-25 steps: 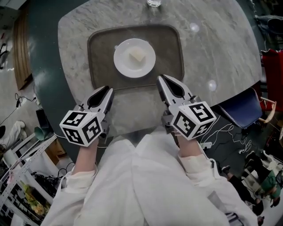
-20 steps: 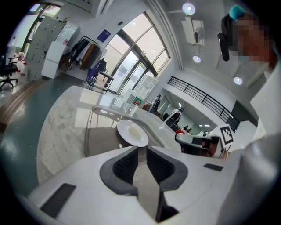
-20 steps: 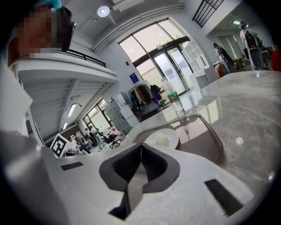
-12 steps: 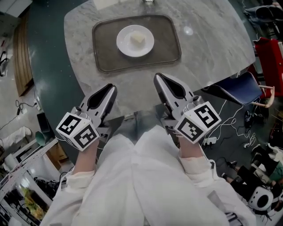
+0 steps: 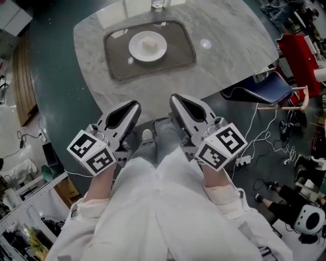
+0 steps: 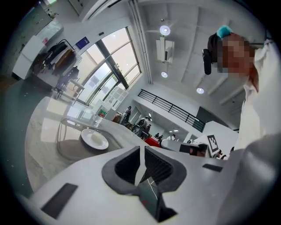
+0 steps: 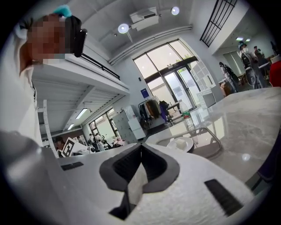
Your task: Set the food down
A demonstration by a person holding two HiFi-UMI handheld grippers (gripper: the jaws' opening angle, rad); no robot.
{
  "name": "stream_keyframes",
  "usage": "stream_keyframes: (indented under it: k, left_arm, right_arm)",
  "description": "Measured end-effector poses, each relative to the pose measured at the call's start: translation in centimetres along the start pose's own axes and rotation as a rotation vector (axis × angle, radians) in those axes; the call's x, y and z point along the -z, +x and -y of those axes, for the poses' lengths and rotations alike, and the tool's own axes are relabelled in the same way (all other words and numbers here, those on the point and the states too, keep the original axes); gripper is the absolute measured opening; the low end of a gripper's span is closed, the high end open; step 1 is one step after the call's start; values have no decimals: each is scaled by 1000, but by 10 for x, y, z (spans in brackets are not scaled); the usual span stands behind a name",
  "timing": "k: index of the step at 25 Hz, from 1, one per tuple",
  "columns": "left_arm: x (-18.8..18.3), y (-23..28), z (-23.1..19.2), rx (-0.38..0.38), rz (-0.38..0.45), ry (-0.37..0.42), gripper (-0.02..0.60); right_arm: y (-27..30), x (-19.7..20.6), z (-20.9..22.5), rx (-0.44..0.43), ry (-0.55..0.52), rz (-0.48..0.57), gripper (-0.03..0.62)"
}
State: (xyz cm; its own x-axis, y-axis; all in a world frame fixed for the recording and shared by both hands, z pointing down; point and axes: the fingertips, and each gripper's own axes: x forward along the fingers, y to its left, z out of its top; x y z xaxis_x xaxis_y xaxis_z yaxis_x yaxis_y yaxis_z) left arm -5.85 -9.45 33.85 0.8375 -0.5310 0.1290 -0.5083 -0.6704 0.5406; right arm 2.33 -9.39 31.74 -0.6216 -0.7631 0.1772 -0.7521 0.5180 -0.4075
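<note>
A pale cube of food lies on a white plate, which rests in a grey tray at the far side of the marble table. Both grippers are held low by the person's lap, off the table's near edge and well short of the tray. The left gripper is shut with nothing in it, and so is the right gripper. The left gripper view has its shut jaws aimed toward the plate. Past the right gripper the plate and food show too.
A drinking glass stands behind the tray at the table's far edge. A blue chair and a red object stand right of the table, with cables on the dark floor. A shoe shows between the grippers.
Both grippers have drawn back from the table's near part toward the person's lap. The tray with the plate now sits farther off, and neither gripper's state has altered.
</note>
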Motion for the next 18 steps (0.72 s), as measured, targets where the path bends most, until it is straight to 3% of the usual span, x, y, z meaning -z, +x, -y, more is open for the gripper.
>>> stream_keyframes:
  k: [5,9,18]
  left_arm:
    - [-3,-10,14,1,1,28,41]
    - [-8,-12,17,-16,7,33,41]
    - [-22,23,48,3,28,41,41]
  right_arm:
    - [-3,17,-25,-40,9,-27,3]
    - [1,7,-39,-104,-8,-23,3]
    - [-19,-18,-24,-144,-32,-31,3]
